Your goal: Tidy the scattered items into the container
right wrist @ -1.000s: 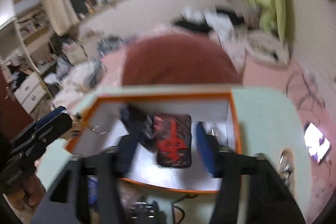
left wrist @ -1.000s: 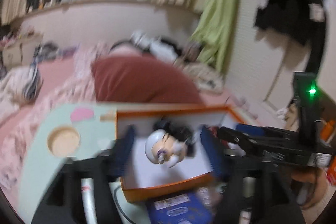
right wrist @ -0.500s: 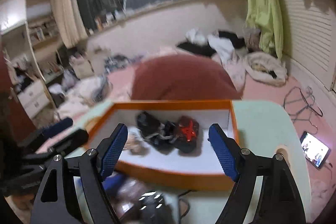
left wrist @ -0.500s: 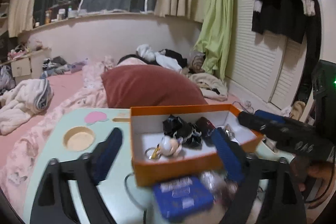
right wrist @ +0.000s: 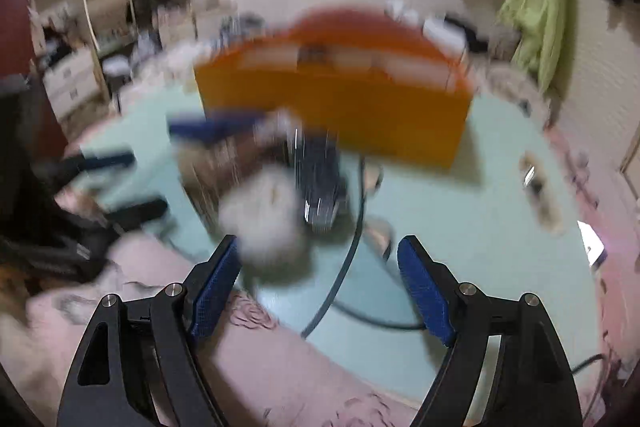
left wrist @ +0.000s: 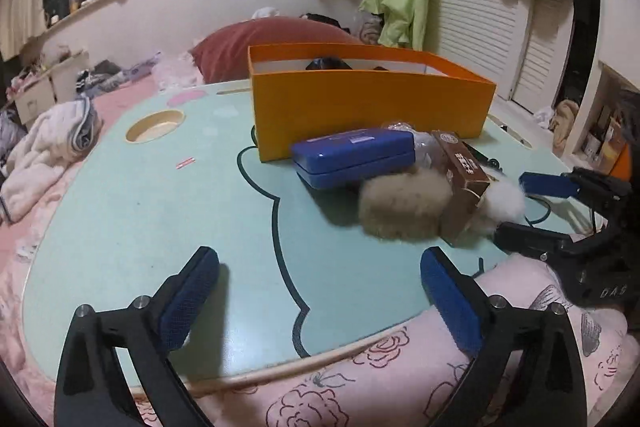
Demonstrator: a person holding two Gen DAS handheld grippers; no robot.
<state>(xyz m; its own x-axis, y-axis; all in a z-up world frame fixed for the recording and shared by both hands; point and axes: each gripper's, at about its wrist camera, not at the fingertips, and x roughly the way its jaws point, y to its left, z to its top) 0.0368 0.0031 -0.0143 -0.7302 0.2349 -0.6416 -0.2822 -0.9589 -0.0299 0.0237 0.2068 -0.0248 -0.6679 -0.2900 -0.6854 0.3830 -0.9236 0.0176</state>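
Observation:
An orange box (left wrist: 372, 107) stands on the mint-green table (left wrist: 160, 211), with dark items just showing inside. In front of it lie a blue case (left wrist: 352, 157), a tan fluffy pompom (left wrist: 404, 205), a brown carton (left wrist: 462, 173) and a white fluffy item (left wrist: 502, 201). My left gripper (left wrist: 320, 293) is open and empty, low over the table's near edge. My right gripper (right wrist: 318, 281) is open and empty; it also shows in the left wrist view (left wrist: 536, 207), next to the white fluffy item. The right wrist view is blurred: orange box (right wrist: 340, 107), a pale fluffy item (right wrist: 268, 227), a dark object (right wrist: 320, 183).
A round cup recess (left wrist: 154, 126) and a pink patch (left wrist: 186, 99) are on the table's left. A small red sticker (left wrist: 185, 163) lies nearby. A pink rose-print blanket (left wrist: 360, 379) borders the near edge. A red pillow (left wrist: 256, 47) lies behind the box. A dark cable (right wrist: 340, 279) crosses the table.
Both grippers have drawn back and down from over the box to the table's near edge. The figure and the black-red pouch now lie in the box; both grippers are empty.

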